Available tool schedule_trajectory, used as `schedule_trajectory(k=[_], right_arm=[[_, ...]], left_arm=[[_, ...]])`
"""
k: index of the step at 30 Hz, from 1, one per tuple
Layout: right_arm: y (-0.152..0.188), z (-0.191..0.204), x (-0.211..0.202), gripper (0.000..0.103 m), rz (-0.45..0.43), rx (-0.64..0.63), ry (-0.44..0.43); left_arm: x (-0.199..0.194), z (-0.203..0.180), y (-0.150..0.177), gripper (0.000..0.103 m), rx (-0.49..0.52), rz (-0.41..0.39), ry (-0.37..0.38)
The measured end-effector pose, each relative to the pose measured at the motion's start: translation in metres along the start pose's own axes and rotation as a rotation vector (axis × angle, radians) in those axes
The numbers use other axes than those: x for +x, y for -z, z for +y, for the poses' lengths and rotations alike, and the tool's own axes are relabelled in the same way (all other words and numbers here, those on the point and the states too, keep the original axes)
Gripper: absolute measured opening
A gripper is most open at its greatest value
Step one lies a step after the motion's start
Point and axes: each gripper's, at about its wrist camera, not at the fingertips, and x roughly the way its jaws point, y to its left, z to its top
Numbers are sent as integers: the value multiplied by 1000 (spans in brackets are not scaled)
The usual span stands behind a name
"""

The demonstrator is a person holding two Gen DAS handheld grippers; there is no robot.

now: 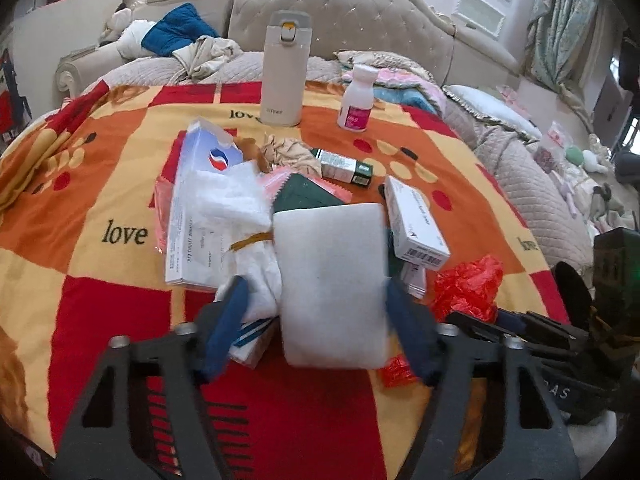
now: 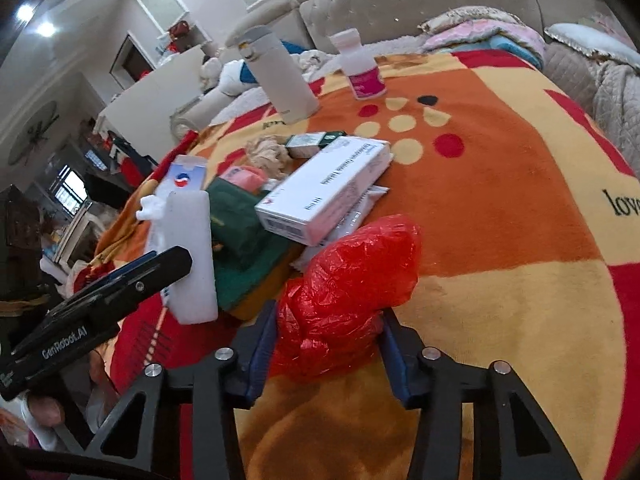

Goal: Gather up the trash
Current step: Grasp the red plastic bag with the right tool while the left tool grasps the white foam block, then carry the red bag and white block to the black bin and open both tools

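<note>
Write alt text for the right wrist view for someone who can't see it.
The right gripper squeezes a crumpled red plastic bag on an orange and yellow blanket. Behind it lie a white box and a green cloth; the left gripper holds a white foam block.

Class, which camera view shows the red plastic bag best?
The right wrist view: the red plastic bag fills the centre between that hand-held gripper's fingers. The left wrist view shows only crumpled parts at the right.
</note>
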Motion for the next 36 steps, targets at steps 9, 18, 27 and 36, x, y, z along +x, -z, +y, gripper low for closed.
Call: schedule_trajectory(k=[9,18,27,36], right_arm=[[-1,2,-47,45,-88,-19,-12],[4,-11,-57,45,-81,-8,14],[4,-13,-49,45,-53,-3,14],[2,-10,-40,45,-25,-9,11]], left_arm=[[-13,3,6,15,-35,54,100],[-5,5,14,56,-60,11,-2],[-3,19,15,65,-88,-26,77],[-3,31,10,79,-146,-19,221]])
